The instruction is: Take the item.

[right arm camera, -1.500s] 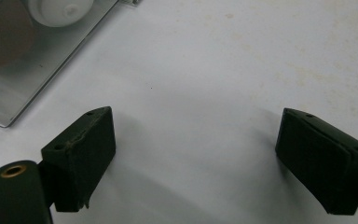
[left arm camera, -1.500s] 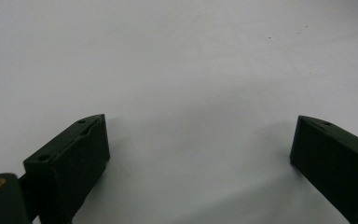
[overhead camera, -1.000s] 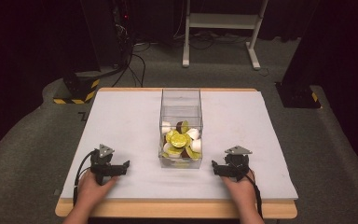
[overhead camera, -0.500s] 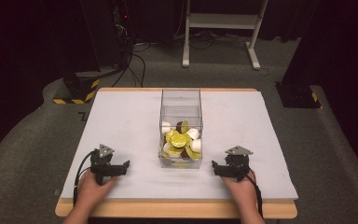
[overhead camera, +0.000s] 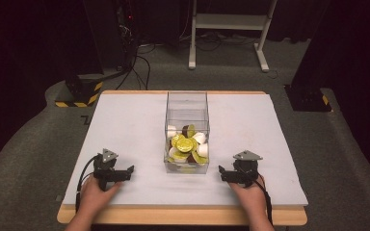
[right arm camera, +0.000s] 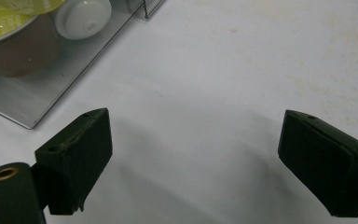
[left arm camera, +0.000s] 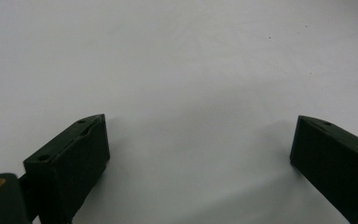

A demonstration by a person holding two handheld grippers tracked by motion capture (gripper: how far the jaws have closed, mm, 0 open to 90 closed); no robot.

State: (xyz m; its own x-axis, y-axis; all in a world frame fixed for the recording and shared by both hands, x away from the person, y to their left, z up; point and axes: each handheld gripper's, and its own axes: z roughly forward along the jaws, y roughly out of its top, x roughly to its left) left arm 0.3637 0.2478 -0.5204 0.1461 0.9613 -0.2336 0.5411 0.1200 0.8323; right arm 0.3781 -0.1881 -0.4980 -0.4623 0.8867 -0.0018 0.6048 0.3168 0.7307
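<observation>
Capsules in the clear box, both of your grippers parked and released.

Capsules (overhead camera: pixel 187 145) lie heaped in the near end of the clear box (overhead camera: pixel 187 103), which stands mid-table on the white mat (overhead camera: pixel 125 125); its far half is bare, so the pile sits where you reach it soonest. In the right gripper view a brown cup with a green foil lid (right arm camera: pixel 14 28) and a white pod (right arm camera: pixel 83 16) press against the box wall, just beyond the jaws. Your left gripper (overhead camera: pixel 118 175) rests on the mat left of the box, jaws spread with nothing between them. Your right gripper (overhead camera: pixel 231 175) rests on the mat to the box's right; its jaws have just been opening and stand wide on bare mat. Judged: symmetric rest pose flanking the box, so either hand can go in over the open top first.
</observation>
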